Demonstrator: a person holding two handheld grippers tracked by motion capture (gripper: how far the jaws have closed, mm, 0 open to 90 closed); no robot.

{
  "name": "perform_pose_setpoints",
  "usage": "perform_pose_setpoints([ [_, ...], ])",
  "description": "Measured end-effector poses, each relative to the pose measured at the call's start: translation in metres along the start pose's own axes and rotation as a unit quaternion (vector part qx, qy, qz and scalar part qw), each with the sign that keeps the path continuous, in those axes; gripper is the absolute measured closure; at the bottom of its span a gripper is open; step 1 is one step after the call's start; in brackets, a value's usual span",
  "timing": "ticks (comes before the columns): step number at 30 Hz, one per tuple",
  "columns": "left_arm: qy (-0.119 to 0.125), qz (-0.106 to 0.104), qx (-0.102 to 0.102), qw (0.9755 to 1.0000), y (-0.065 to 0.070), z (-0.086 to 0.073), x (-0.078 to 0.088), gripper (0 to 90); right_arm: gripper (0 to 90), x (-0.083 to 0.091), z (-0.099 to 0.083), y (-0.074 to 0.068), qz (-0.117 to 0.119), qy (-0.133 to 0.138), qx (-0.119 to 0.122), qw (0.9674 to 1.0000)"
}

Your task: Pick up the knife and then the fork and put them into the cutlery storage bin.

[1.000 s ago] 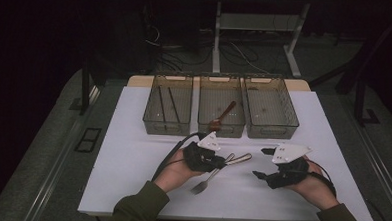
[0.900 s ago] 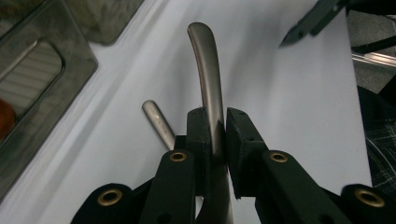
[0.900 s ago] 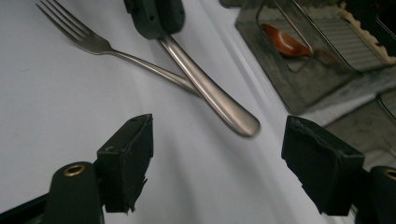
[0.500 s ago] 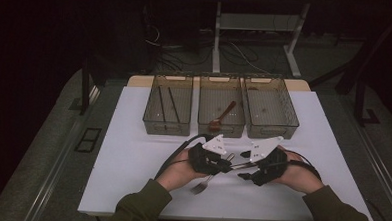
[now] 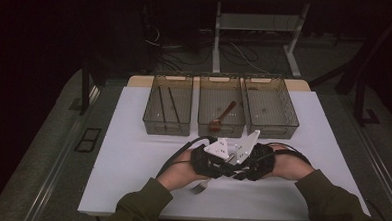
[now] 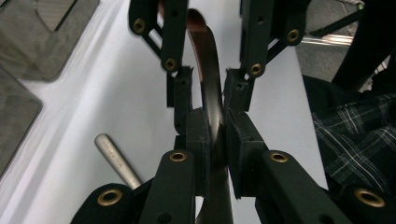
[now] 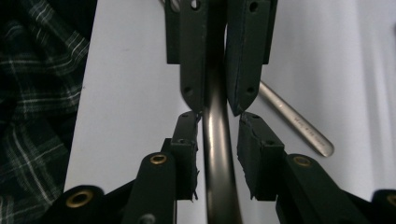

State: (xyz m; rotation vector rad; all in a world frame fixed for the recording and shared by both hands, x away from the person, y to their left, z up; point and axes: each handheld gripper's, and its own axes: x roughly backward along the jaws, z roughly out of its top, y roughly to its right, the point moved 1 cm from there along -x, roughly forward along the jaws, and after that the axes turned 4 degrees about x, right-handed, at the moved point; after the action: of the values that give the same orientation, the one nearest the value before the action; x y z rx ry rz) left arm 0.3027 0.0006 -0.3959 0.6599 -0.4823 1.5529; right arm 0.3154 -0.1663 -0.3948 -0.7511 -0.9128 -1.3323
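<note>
- two grippers meet nose to nose over the near middle of the white counter (image 5: 132, 138), both on one dark, curved utensil handle (image 6: 211, 107), probably a spoon.
- the left gripper (image 6: 215, 135) is clamped on that handle, pads pressed flat against both sides.
- the right gripper (image 7: 215, 140) has just been closing around the same handle; its pads stand narrowly apart on either side, and a thin gap shows, so it does not yet seem to grip.
- the handle's long axis runs straight from one gripper into the other, so each faces the other along it; this looks like a hand-over, and the right gripper need only finish closing.
- a steel fork (image 5: 199, 187) lies on the counter just beneath the hands, tines toward the person; its handle bears stamped writing too small to read.
- three clear bins stand side by side farther back: the left bin (image 5: 166, 124) holds dark chopsticks (image 5: 165, 101), the middle bin (image 5: 220, 127) a brown spoon (image 5: 219, 119), the right bin (image 5: 271, 129) looks empty.
- no brand or readable label shows anywhere.
</note>
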Motion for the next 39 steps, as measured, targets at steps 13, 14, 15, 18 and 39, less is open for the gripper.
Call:
perform_pose_setpoints([
  [13, -0.001, -0.016, -0.006, 0.9998, 0.000, 0.002, 0.000, 79.0, 77.6, 0.000, 0.005, -0.004, 0.031, -0.004, 0.004, 0.9995],
  [14, -0.001, -0.017, -0.007, 0.9998, -0.001, 0.002, 0.001, 79.0, 77.6, 0.000, 0.005, -0.004, 0.032, -0.005, 0.002, 0.9995],
  [15, -0.004, -0.018, -0.008, 0.9998, -0.001, 0.002, 0.001, 78.9, 77.7, 0.000, 0.006, -0.004, 0.030, -0.005, 0.001, 0.9995],
  [18, -0.001, -0.020, -0.008, 0.9998, -0.001, 0.003, 0.000, 78.9, 77.8, 0.000, 0.005, -0.004, 0.036, -0.005, 0.000, 0.9993],
  [39, 0.109, 0.059, 0.084, 0.9887, -0.015, -0.031, 0.072, 47.0, 77.8, 0.022, -0.035, 0.012, -0.016, 0.015, -0.056, 0.9982],
])
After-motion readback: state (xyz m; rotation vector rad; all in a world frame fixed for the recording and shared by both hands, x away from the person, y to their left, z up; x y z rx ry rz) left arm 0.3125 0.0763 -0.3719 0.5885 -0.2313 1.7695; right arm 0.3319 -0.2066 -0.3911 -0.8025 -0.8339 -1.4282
